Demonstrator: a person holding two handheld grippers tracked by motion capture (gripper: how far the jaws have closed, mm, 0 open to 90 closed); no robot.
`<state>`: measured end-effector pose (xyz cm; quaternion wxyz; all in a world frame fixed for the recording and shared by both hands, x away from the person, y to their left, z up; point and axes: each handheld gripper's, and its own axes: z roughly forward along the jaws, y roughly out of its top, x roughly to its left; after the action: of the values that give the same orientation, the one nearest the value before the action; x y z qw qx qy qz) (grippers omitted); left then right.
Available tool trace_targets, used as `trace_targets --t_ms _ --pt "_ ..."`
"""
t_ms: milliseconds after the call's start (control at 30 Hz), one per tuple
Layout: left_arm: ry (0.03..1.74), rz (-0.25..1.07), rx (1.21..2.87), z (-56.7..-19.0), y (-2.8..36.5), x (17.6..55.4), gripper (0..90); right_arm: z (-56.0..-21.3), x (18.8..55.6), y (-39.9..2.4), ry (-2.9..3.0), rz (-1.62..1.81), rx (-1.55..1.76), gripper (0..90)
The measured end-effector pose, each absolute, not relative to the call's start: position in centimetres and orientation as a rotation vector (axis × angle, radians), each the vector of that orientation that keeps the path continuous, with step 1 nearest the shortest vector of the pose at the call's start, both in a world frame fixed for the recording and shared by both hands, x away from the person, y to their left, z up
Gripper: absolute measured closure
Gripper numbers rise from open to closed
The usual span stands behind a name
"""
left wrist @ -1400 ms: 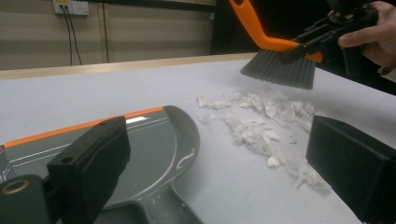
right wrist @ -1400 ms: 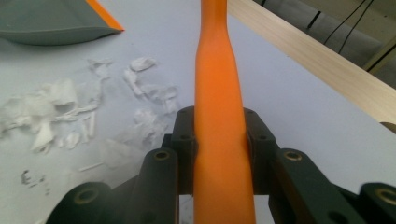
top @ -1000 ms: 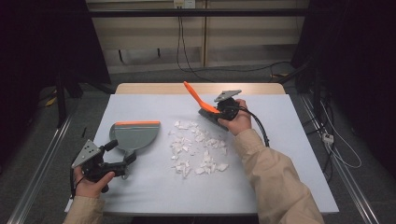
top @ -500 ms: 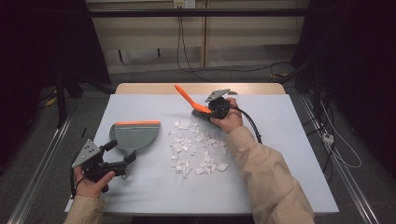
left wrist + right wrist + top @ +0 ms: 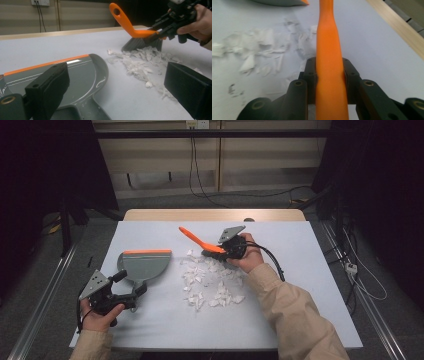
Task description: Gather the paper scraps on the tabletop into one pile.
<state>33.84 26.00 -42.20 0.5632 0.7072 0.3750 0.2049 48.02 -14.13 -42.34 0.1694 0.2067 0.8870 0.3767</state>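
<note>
Two grippers: right gripper (image 5: 218,251) pinches orange-handled grey brush (image 5: 140,37); left gripper (image 5: 131,287), jaws spread, straddles grey dustpan (image 5: 144,266)'s handle; unheld, pan may slide, scattering white paper scraps (image 5: 212,282).

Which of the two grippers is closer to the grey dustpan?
The left. The left gripper sits right at the dustpan's handle, its jaws standing on either side of it. The right gripper is across the pile of white scraps, clamped on the orange brush.
</note>
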Motion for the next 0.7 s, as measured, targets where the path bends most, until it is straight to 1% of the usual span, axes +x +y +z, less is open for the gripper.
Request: trace_targets --t_ms 167,267,433,700 --pt "0.879 0.483 1.666 -42.2 26.0 33.9 5.9 -41.6 46.3 -14.2 2.574 1.103 0.52 71.7" --pt "0.879 0.482 1.67 -42.2 25.9 34.0 5.9 -40.8 46.1 -14.3 2.534 1.145 0.531 71.7" --pt "0.876 0.48 1.676 -42.3 25.7 34.1 5.9 -40.2 47.1 -14.4 2.456 1.13 0.564 71.7" --pt "0.88 0.474 1.678 -42.5 25.6 34.3 5.9 -40.8 49.3 -14.0 2.409 1.154 0.63 71.7"
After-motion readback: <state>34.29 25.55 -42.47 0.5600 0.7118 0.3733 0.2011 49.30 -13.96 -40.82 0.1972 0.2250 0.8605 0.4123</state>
